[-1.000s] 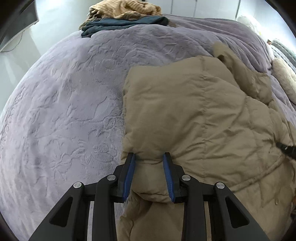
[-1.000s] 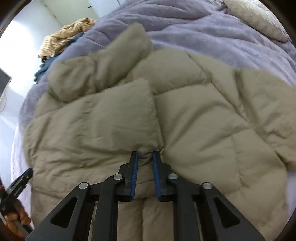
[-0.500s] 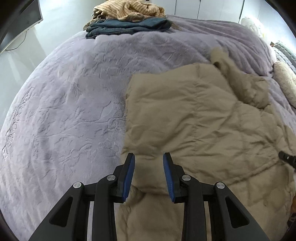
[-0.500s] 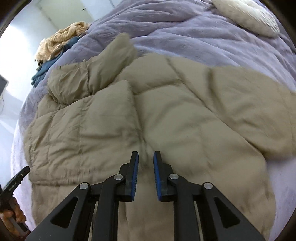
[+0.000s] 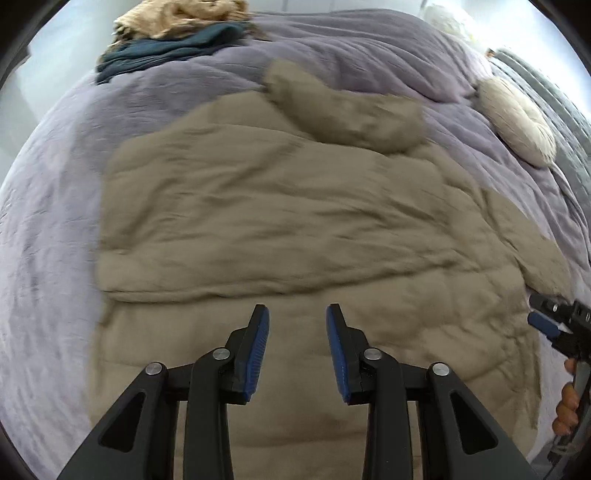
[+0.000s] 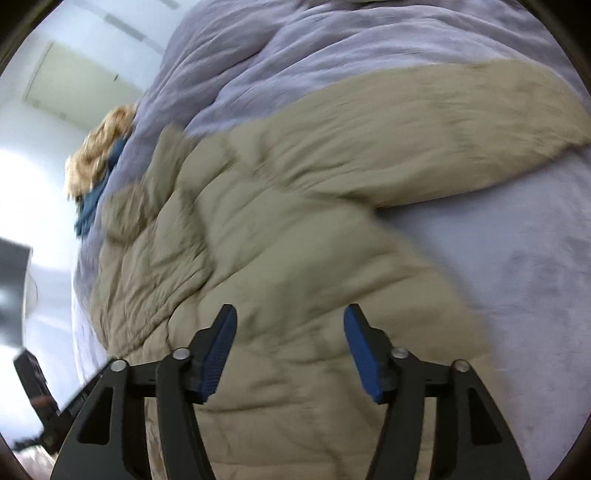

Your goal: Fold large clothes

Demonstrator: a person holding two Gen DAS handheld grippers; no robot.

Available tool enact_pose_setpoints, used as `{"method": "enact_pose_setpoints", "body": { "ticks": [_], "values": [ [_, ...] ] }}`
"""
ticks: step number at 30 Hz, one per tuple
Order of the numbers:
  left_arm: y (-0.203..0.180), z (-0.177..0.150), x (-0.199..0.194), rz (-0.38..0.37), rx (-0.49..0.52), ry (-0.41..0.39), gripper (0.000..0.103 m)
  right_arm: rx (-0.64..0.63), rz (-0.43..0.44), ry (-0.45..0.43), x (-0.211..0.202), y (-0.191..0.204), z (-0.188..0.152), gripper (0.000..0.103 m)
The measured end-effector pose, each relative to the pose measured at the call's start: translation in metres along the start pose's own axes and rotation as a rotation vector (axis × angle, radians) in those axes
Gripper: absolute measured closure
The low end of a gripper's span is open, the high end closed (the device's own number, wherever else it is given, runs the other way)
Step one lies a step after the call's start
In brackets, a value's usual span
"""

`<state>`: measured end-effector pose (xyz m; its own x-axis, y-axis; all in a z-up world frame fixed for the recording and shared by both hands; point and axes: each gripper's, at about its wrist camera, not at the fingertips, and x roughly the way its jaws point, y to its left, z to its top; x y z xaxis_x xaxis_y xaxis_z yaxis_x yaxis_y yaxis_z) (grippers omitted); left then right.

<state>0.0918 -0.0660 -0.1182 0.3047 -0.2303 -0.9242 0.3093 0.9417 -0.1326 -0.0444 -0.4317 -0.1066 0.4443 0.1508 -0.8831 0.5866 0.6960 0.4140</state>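
Both grippers (image 5: 297,314) (image 6: 290,314) opening, seemingly empty above the tan jacket (image 5: 277,221).

Jacket (image 5: 288,221) spread on bed (image 5: 55,221); clothes pile (image 5: 173,33) behind, at far edge.

A bed with a lavender quilt (image 5: 369,55) fills the room; pale walls (image 6: 33,166) stand bright at far left.
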Motion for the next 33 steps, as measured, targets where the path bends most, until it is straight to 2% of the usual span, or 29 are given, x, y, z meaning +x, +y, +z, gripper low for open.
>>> {"method": "enact_pose_setpoints", "body": {
  "ticks": [1, 2, 3, 5, 10, 11, 15, 16, 17, 21, 26, 30, 33],
  "values": [
    [-0.01, 0.0, 0.0, 0.001, 0.005, 0.0, 0.025, 0.017, 0.0, -0.01, -0.004, -0.009, 0.003, 0.038],
    [-0.023, -0.002, -0.001, -0.01, 0.014, -0.01, 0.022, 0.038, 0.002, -0.02, -0.009, -0.021, 0.008, 0.037],
    [-0.032, -0.002, -0.002, -0.024, 0.025, -0.011, 0.022, 0.069, 0.004, -0.032, -0.016, -0.036, 0.013, 0.036],
    [-0.057, -0.003, -0.002, -0.039, 0.058, -0.002, 0.022, 0.118, 0.015, -0.047, -0.025, -0.058, 0.017, 0.022],
    [-0.102, -0.005, 0.002, -0.051, 0.113, 0.021, 0.02, 0.273, 0.04, -0.091, -0.043, -0.12, 0.03, 0.021],
    [-0.108, -0.005, 0.003, -0.053, 0.118, 0.023, 0.02, 0.29, 0.042, -0.097, -0.044, -0.129, 0.033, 0.015],
    [-0.132, -0.005, 0.007, -0.065, 0.136, 0.039, 0.019, 0.388, 0.066, -0.132, -0.049, -0.167, 0.045, 0.014],
    [-0.136, -0.005, 0.007, -0.065, 0.144, 0.043, 0.016, 0.409, 0.072, -0.139, -0.05, -0.175, 0.048, 0.014],
    [-0.139, -0.005, 0.008, -0.064, 0.153, 0.048, 0.0, 0.421, 0.076, -0.148, -0.05, -0.18, 0.051, 0.014],
    [-0.156, -0.005, 0.012, -0.05, 0.194, 0.048, 0.0, 0.464, 0.078, -0.191, -0.047, -0.204, 0.067, 0.014],
    [-0.165, -0.001, 0.018, -0.032, 0.21, 0.058, 0.0, 0.558, 0.126, -0.253, -0.042, -0.229, 0.08, 0.014],
    [-0.165, 0.003, 0.022, -0.019, 0.206, 0.066, 0.0, 0.628, 0.197, -0.319, -0.04, -0.247, 0.098, 0.014],
    [-0.163, 0.004, 0.025, -0.01, 0.205, 0.072, 0.0, 0.697, 0.256, -0.336, -0.033, -0.26, 0.109, 0.014]
  ]
}}
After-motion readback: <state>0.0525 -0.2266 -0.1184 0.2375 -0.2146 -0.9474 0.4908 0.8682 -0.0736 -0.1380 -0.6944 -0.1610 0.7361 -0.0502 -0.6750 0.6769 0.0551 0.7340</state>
